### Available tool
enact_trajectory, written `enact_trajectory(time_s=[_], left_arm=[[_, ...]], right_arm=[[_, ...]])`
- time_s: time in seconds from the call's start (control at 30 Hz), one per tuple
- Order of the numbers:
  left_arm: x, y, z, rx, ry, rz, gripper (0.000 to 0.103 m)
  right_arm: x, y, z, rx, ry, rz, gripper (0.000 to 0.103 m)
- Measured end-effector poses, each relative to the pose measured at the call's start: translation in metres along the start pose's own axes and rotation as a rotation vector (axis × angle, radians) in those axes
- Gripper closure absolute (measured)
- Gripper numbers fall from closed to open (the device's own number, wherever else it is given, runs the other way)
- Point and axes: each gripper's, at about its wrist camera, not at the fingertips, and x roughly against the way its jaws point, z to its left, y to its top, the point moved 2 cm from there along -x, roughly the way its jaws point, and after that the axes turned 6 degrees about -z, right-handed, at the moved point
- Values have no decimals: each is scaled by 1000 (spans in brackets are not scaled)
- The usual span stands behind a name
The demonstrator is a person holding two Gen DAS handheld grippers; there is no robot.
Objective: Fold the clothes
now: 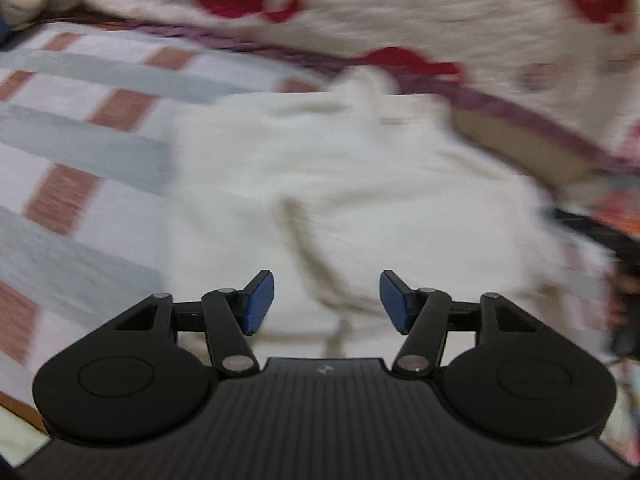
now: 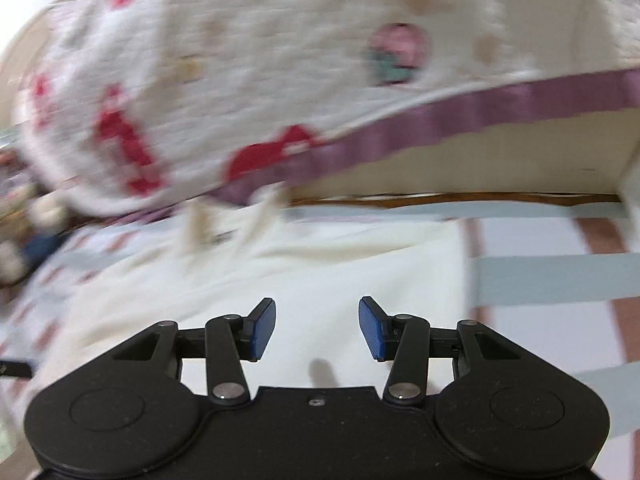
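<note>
Bed, checked sheet [image 1: 80,152]: white garment [image 1: 340,200] at centre; red-patterned quilt [image 1: 400,12] at 12 o'clock.

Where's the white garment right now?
The white garment lies spread on the striped bedsheet, ahead of both open tools, with the red-patterned quilt just beyond its far edge.

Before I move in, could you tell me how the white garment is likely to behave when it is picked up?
The white garment will probably hang limp, since it lies creased and flat on the striped bedsheet. It looks thick, so perhaps bulky between the tongs. Its drawstring would likely dangle loose.
</note>
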Motion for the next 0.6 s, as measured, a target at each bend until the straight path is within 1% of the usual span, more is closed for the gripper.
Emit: enact_trajectory(time_s=[0.07,0.1,0.13,0.2,0.27,0.3,0.33,0.37,0.43,0.47,0.6], left_arm=[[21,-14,-14,3,-91,-1,41],[30,-21,-16,-2,-107,16,41],[39,-29,-17,-10,-115,37,41],[56,-43,-19,-34,-120,81,41],[73,-54,-22,-70,-107,124,40],[83,-59,-24,-84,-111,140,39],[93,-63,-25,-96,-119,153,36],[100,-68,-26,-94,-138,172,34],[114,-78,-27,-79,-183,212,32],[118,-84,-28,-85,-190,238,32],[116,-111,-30,-184,-123,323,32]], right_arm=[[16,-6,28,62,85,5,52],[24,-10,41,93,128,7,52],[34,-13,57,153,177,6,52],[48,-18,79,214,256,10,52],[56,-22,97,239,313,10,52],[55,-24,103,232,334,15,52],[53,-26,108,225,354,21,52],[52,-29,114,217,375,26,52],[48,-33,124,238,393,40,52],[46,-34,129,258,394,41,52],[45,-36,134,306,371,13,52]])
